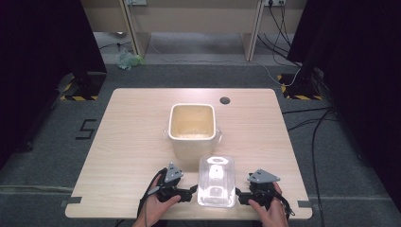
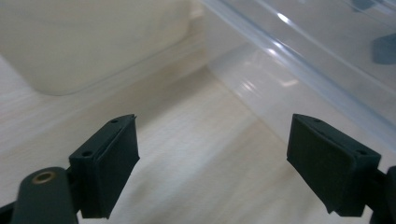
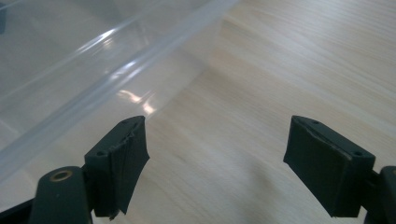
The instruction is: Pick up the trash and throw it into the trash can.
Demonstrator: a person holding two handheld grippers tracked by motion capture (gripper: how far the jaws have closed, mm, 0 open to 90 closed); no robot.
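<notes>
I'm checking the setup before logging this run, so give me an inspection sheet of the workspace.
Surface: light wooden table, dark round hole near the far edge.
Job's things: clear plastic box at the near edge; open cream bin right behind it.
Clutter: nothing seen on the table.
Grippers: left gripper and right gripper flank the box, both open, holding nothing.
Cables: black cables on the floor at right.
Surroundings: grey carpet, dark curtains, crumpled green thing on the floor.

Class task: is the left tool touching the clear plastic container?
Apart. In the left gripper view, bare table shows between the open left tool and the clear plastic container.
</notes>
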